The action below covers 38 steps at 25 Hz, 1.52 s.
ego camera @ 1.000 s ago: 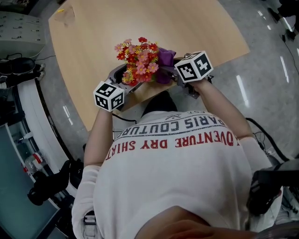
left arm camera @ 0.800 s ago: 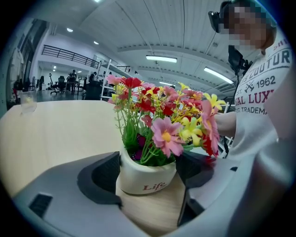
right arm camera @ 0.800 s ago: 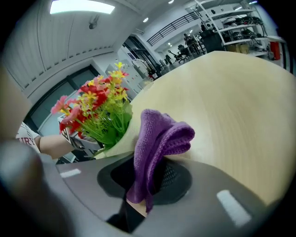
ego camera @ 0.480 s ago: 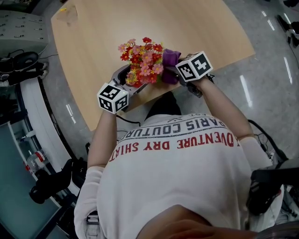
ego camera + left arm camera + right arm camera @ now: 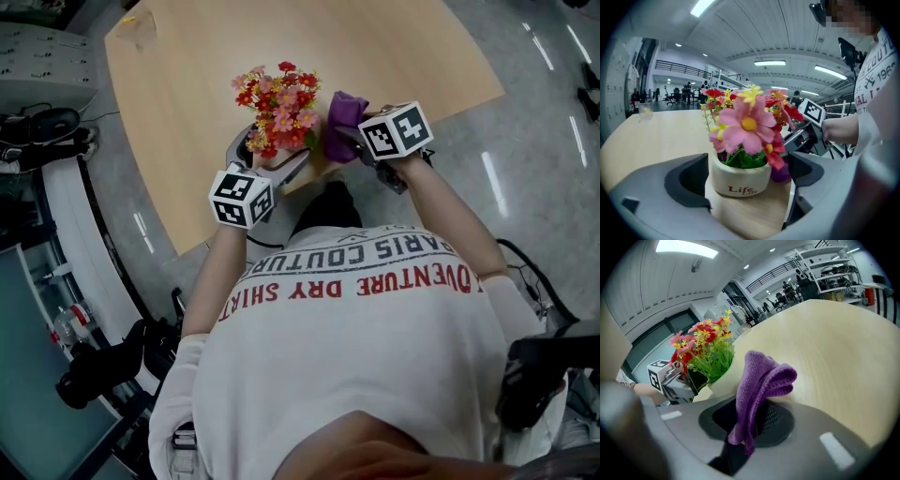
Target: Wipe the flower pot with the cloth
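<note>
Head view: a pale wooden bench [image 5: 394, 47] fills the upper centre. At its near edge stands a bunch of red, pink and yellow flowers [image 5: 277, 98], with a purple cloth [image 5: 343, 114] just to their right. The left gripper [image 5: 267, 157] reaches in from the lower left beneath the blooms, and the right gripper [image 5: 349, 139] comes in from the right at the cloth. A person's white shirt [image 5: 356, 356] fills the lower frame. Left gripper view: a cream pot [image 5: 740, 180] printed "Life" stands at centre on the bench edge, between jaws that are spread wide. The jaw at frame left lies against or just beside the pot wall. The jaw at frame right stands apart from it, with the cloth showing in that gap. Right gripper view: the jaws at lower centre are closed on the cloth's lower end. Its folded top rises upright, just beside the pot at centre left.
</note>
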Each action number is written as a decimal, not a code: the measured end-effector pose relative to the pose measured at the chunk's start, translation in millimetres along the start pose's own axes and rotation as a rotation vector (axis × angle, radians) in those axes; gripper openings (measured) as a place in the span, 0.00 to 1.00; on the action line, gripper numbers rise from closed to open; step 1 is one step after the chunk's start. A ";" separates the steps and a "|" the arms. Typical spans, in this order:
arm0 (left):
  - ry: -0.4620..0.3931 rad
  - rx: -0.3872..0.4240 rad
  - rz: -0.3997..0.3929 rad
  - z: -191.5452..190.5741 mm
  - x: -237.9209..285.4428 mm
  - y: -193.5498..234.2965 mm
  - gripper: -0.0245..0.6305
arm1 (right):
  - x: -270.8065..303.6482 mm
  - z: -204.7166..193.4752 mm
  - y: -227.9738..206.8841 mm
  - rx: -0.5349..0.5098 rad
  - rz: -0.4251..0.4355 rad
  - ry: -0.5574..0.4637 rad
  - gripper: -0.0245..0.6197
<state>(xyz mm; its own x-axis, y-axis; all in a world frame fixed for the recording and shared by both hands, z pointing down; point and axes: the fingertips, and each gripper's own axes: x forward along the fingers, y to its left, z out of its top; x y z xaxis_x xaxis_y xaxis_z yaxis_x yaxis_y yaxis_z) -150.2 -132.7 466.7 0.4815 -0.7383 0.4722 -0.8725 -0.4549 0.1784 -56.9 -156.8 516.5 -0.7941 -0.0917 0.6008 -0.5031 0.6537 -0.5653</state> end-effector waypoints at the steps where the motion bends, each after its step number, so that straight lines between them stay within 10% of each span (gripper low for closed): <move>1: -0.015 -0.018 0.038 0.0 2.1 0.8 0.82 | -1.7 -0.4 -1.3 0.005 -0.001 -0.007 0.13; 8: -0.046 -0.026 0.306 -9.9 22.7 19.2 0.82 | -9.4 0.9 -4.5 0.017 -0.006 -0.046 0.13; 20: -0.048 -0.047 0.356 -11.3 35.4 24.4 0.81 | -17.2 -0.1 -10.2 0.031 -0.008 -0.062 0.13; 38: 0.081 0.234 -0.126 -14.3 25.7 4.8 0.75 | -26.6 12.2 28.4 0.027 0.131 -0.096 0.13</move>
<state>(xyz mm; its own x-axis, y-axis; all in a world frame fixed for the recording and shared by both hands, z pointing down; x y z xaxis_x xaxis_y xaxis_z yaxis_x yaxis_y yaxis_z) -143.2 -146.8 492.0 0.5682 -0.6308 0.5284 -0.7589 -0.6499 0.0403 -54.1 -144.9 477.6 -0.8817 -0.0791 0.4651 -0.4012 0.6444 -0.6510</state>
